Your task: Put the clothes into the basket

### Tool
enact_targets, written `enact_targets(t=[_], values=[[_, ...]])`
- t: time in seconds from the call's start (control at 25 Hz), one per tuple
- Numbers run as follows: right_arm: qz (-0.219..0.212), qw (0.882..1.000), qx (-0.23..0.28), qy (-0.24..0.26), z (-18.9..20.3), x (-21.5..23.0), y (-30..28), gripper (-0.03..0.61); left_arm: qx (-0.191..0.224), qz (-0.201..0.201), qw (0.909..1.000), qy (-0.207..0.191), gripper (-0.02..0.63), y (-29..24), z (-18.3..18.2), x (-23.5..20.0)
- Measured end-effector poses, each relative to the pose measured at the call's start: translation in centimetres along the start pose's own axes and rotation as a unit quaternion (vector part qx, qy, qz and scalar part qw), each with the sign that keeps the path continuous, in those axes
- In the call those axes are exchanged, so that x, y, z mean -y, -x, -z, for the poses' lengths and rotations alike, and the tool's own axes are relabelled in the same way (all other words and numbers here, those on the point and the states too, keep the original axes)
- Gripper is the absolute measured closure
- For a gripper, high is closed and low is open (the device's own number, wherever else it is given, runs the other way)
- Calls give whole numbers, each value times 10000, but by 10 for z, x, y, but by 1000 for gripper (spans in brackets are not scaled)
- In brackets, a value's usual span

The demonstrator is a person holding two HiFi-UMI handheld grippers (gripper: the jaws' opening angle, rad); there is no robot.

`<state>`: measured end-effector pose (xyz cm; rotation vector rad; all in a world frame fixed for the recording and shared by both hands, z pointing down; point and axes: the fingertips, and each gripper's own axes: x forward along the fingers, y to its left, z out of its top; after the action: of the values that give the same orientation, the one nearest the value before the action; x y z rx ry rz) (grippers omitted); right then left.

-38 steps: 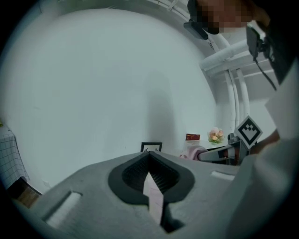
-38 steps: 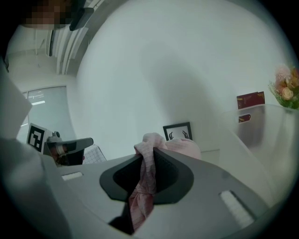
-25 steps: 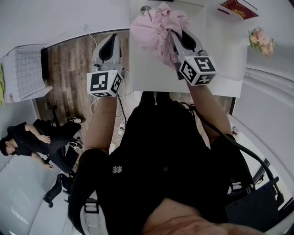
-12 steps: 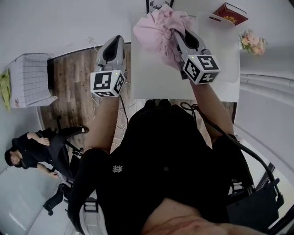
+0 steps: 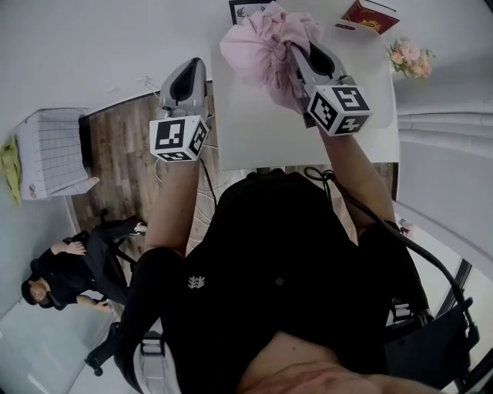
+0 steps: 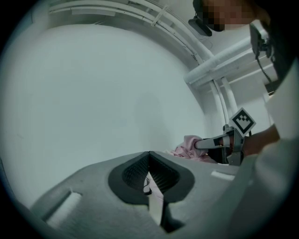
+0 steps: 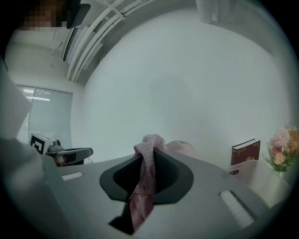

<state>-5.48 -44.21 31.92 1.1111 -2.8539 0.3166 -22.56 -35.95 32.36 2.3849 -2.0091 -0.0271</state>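
Above the table: a pinched garment bound for the basket

Over the white table (image 5: 254,131), the pink garment (image 5: 262,46) is pinched in the nearly closed right gripper (image 5: 306,55) (the left gripper (image 5: 187,73) is closed on nothing). It is best carried clear over the basket (image 7: 256,173) rim, far right, before release.

Cut by the head view's top edge, at the white table's (image 5: 254,138) far edge: dark red hardback book (image 5: 368,14), black-framed picture (image 5: 245,9). Buried in bunched pink cloth garment (image 5: 266,42): tips of right gripper (image 5: 302,52).
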Motion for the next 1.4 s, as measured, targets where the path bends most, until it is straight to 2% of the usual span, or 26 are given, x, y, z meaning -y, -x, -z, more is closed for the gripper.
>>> enact_targets(t=[0.36, 0.96, 1.4], values=[[523, 9981, 280, -151, -22, 56, 26, 522, 46, 416, 9990, -144, 615, -39, -10, 32], [1390, 9878, 681, -180, -52, 99, 67, 520, 177, 1020, 9944, -199, 615, -64, -20, 53], [1832, 9796, 798, -194, -58, 156, 117, 521, 255, 1393, 9897, -187, 615, -99, -24, 114]])
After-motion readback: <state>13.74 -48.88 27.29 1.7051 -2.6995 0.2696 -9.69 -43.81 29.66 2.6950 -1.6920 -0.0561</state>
